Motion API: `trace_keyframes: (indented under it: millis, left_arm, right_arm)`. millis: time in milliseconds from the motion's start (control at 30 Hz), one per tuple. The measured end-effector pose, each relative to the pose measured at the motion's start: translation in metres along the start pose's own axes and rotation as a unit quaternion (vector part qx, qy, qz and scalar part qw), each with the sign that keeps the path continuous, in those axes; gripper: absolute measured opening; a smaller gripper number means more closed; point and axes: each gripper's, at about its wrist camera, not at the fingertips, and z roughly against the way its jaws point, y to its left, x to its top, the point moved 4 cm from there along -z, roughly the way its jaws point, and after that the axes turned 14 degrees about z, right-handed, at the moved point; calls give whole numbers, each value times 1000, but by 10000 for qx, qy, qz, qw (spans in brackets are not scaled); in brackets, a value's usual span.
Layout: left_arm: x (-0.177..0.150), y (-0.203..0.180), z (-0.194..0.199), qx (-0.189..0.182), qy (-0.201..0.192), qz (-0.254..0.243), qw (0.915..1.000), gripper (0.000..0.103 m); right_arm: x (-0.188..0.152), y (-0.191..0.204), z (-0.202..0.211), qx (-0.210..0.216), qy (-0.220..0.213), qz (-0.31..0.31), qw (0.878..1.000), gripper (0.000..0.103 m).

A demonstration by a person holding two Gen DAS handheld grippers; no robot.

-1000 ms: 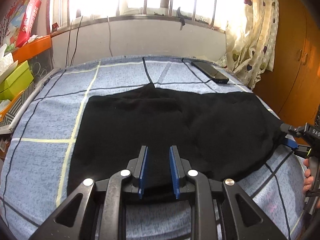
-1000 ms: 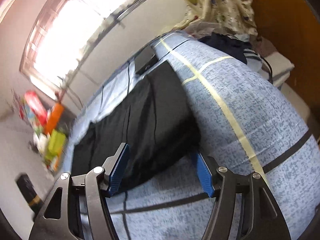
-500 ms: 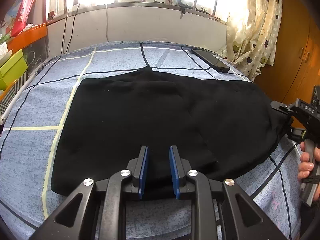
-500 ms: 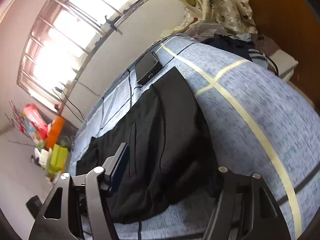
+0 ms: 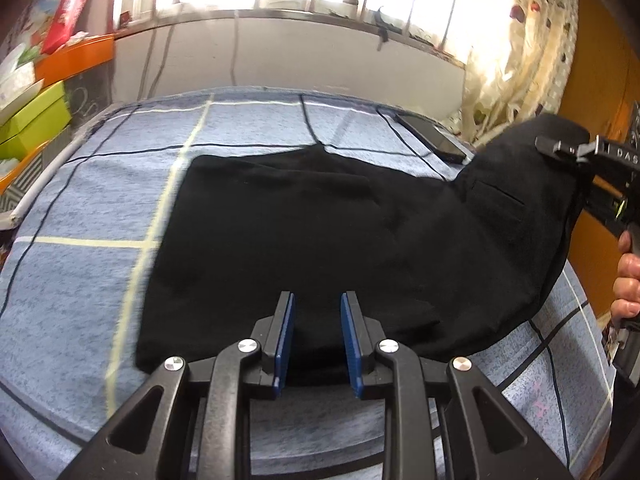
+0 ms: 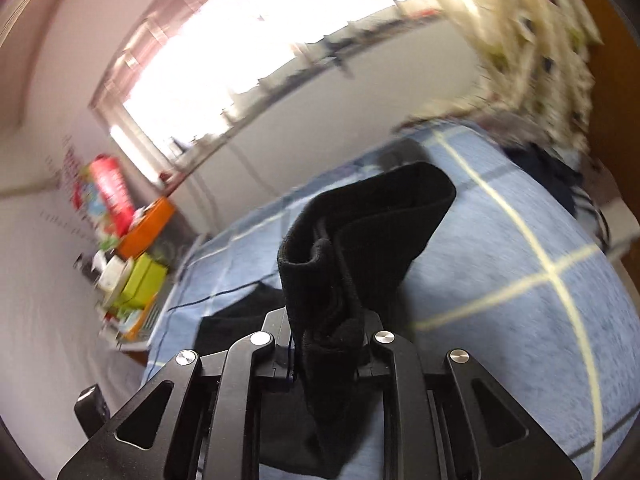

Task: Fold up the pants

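Black pants [image 5: 320, 232] lie spread on a blue checked bedsheet [image 5: 88, 208]. My left gripper [image 5: 316, 336] sits at their near edge with the cloth between its blue pads. Its jaws are easing open a little but still grip the hem. The right gripper [image 5: 560, 148] has the pants' right end pinched and raised off the bed, so that side hangs in a slope. In the right wrist view the pants [image 6: 360, 240] stand up bunched between the closing jaws of the right gripper [image 6: 326, 332], which hide the pads.
A dark phone [image 5: 432, 140] lies on the bed beyond the pants. Green and orange boxes [image 5: 32, 120] stack at the left. A curtain [image 5: 520, 60] and a wooden wardrobe stand at the right. A hand [image 5: 628, 280] holds the right gripper. Dark clothes [image 6: 552, 176] are piled at the bed's far right.
The right gripper's jaws closed on the pants' right end and lifted it off the bed. The left gripper stayed at the near edge.
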Motion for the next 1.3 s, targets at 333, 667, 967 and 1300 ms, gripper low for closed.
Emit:
trace_keyframes:
  millis: [333, 667, 967, 1300]
  left_arm:
    - [10, 62, 26, 354, -313, 618, 9970, 26]
    - [3, 111, 46, 651, -467, 1068, 9910, 26]
    - [4, 125, 57, 698, -576, 1216, 9884, 26]
    - [13, 117, 71, 643, -754, 1165, 9882, 26]
  right_arm:
    - [8, 91, -52, 640, 363, 863, 9935, 18]
    - [-56, 171, -126, 929, 1336, 1903, 9681, 18]
    - [-68, 198, -131, 934, 1322, 2292, 9598, 18]
    - [-90, 208, -103, 1936, 1462, 2226, 9442, 48]
